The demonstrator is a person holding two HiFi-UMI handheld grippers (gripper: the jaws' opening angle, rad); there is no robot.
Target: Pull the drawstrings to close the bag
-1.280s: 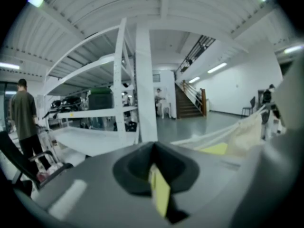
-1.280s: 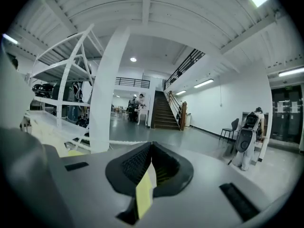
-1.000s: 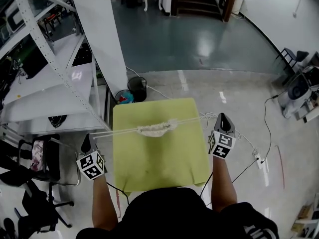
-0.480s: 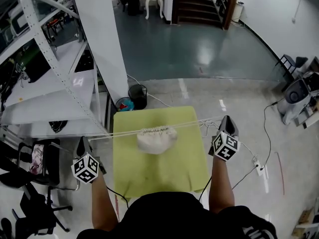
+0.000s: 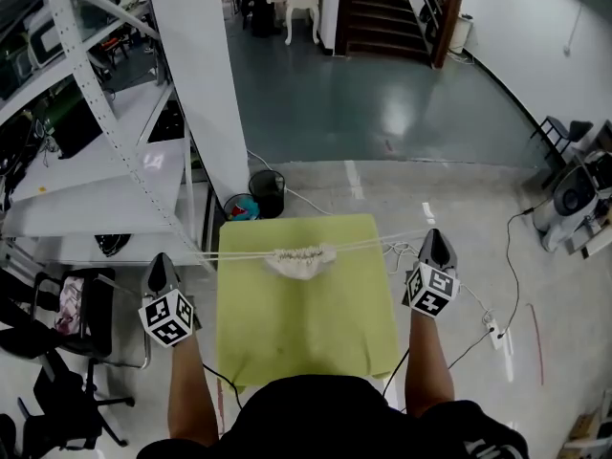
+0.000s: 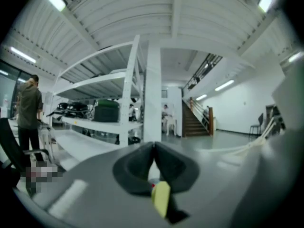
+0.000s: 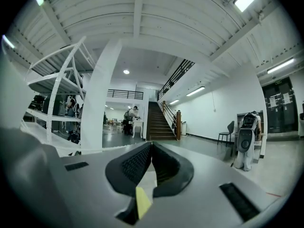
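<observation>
Presently the 2 forearms are held out level and spread wide: the left gripper [image 5: 161, 262] is set off the left edge of the table [image 5: 306, 338], the right gripper [image 5: 436, 238] off its right edge. Each pair of jaws is pressed together on the thin white drawstrings [image 5: 239, 254], stretched taut across the flat yellow-green top. The bag [image 5: 301, 259], pale soft cloth puckered at the mouth, is seen over the table's far half.
</observation>
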